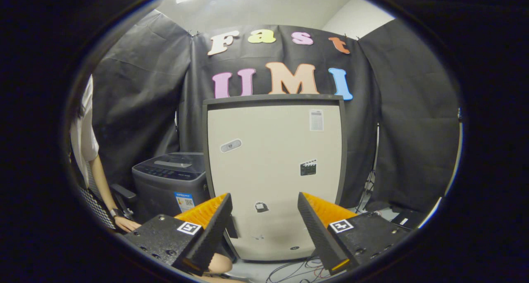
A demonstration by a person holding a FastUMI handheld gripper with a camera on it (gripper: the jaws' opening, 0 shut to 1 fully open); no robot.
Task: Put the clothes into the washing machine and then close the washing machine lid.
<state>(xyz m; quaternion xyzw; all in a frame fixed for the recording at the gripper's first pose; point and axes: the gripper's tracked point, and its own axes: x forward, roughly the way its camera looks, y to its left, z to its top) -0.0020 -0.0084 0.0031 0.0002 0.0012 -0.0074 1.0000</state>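
My gripper (pixel 264 221) has its jaws spread wide, grasping nothing. Beyond them stands the washing machine (pixel 275 171), a smooth beige slab with a dark grey frame and stickers.

Pale floor (pixel 256 270) under a beige upright machine (pixel 275 171), a grey washer (pixel 169 184) beside it, loose cables (pixel 297 270).

Gripper (pixel 264 229): black finger mounts with screw holes, square tag markers; fingers spread apart. Person (pixel 84 138) at 9 o'clock: white short-sleeved shirt, wristwatch (pixel 115 212).
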